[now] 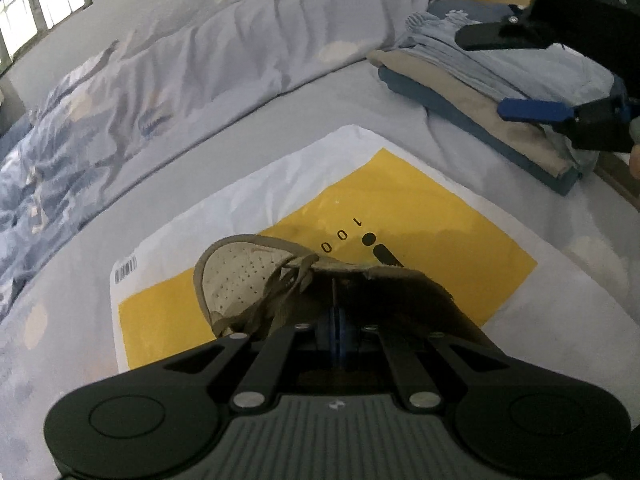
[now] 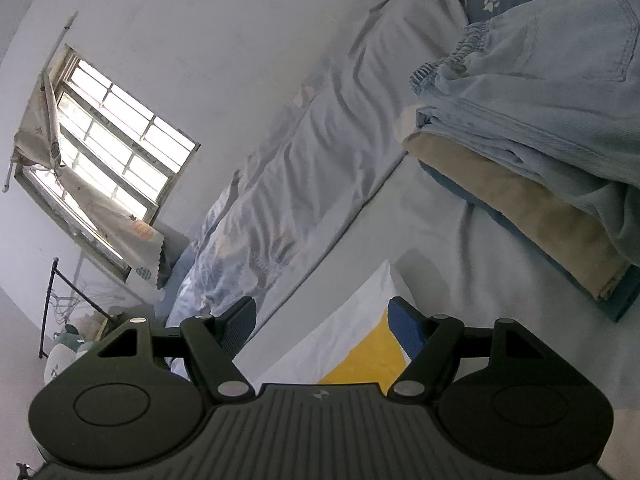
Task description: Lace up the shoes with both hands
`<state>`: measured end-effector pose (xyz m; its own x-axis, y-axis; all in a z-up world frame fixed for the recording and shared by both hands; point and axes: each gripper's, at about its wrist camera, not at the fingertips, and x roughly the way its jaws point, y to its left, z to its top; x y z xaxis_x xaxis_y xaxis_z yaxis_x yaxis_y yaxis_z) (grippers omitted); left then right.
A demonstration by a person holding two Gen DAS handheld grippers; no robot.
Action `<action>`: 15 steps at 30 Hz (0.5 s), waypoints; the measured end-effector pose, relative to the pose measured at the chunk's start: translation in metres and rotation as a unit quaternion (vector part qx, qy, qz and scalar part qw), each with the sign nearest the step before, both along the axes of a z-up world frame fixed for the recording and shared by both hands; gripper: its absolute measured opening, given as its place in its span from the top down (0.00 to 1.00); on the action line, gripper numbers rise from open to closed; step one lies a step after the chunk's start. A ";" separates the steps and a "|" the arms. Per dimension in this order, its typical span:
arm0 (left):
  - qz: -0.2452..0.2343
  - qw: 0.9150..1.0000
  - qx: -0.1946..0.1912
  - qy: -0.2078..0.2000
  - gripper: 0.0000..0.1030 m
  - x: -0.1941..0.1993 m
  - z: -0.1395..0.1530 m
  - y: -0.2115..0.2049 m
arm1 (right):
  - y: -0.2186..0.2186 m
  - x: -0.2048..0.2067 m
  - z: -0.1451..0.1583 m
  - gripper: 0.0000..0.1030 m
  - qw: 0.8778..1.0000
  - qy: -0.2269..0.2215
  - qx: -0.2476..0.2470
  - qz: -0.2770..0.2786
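A beige and white perforated shoe point(image 1: 240, 276) with tan laces point(image 1: 288, 284) lies on a white and yellow plastic bag point(image 1: 440, 216) on the bed. My left gripper point(image 1: 334, 300) is shut, its dark fingers pressed together right over the shoe's opening behind the laces. Whether a lace or an edge is pinched between them is hidden. My right gripper point(image 2: 324, 320) stands open with nothing between its blue pads. In the left wrist view the right gripper point(image 1: 508, 74) hangs at the upper right, above the folded clothes and well away from the shoe. Only a corner of the bag point(image 2: 360, 344) shows below it.
A stack of folded clothes point(image 1: 480, 92), light denim on top point(image 2: 540, 140), sits on the bed to the right of the bag. A rumpled blue-grey duvet point(image 1: 160, 80) runs along the far side. A window point(image 2: 112, 160) is in the wall beyond.
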<state>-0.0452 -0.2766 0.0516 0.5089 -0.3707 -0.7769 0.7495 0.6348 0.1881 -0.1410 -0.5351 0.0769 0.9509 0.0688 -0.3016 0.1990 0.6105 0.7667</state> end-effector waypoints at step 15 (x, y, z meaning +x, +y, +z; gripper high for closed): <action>-0.013 1.000 -0.007 -0.028 1.00 -0.005 0.000 0.002 | 0.005 0.005 -0.004 0.27 1.000 0.005 0.004 0.016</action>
